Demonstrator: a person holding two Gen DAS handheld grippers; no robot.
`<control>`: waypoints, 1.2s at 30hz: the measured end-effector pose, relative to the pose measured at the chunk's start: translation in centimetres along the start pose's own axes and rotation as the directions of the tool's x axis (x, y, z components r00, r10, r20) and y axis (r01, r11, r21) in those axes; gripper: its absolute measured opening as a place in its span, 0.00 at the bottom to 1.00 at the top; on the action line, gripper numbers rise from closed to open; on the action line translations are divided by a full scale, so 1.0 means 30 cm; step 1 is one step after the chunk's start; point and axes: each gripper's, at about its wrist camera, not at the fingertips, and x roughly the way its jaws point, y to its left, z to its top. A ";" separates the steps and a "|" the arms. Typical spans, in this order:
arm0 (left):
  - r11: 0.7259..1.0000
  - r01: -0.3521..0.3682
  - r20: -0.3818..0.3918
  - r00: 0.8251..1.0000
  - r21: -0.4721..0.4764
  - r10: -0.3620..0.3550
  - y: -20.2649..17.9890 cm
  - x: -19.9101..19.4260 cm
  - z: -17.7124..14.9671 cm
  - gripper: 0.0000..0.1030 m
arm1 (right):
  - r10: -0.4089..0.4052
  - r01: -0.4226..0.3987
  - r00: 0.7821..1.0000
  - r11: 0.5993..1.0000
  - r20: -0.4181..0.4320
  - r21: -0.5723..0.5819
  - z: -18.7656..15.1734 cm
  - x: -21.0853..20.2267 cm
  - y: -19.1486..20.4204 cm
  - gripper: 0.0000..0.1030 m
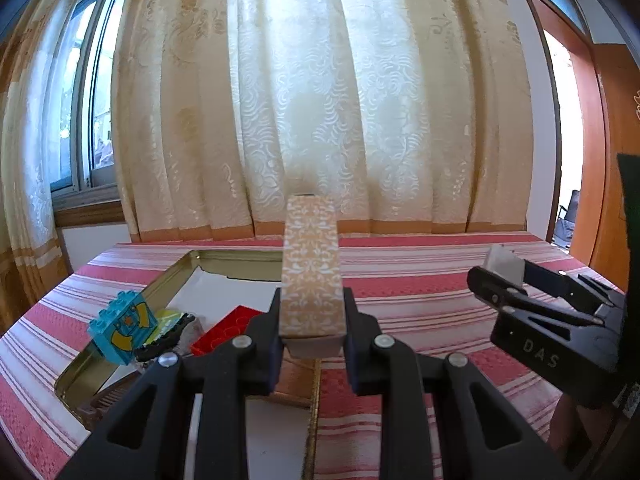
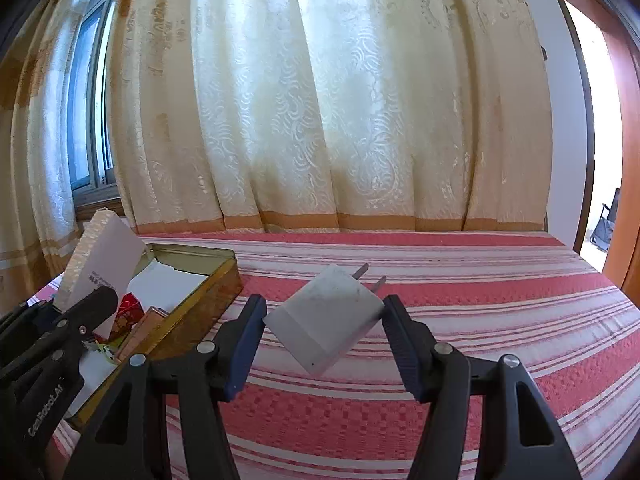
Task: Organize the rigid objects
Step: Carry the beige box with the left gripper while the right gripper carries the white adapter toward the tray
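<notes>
patterned box in left gripper, tin edge below

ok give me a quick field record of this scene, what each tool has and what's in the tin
left tool: shut on slim tan box with white floral pattern, held over the tin
right tool: shut on white two-prong plug adapter, held above the cloth
container: open gold metal tin
tin contents: blue toy brick, red flat piece, white paper
surface: red and white striped cloth
</notes>
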 end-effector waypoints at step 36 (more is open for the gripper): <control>0.996 -0.063 0.006 0.998 -0.058 0.064 0.131 -0.025 -0.016 0.22 | 0.100 -0.098 0.994 0.994 0.039 -0.051 -0.006 -0.041 0.156 0.61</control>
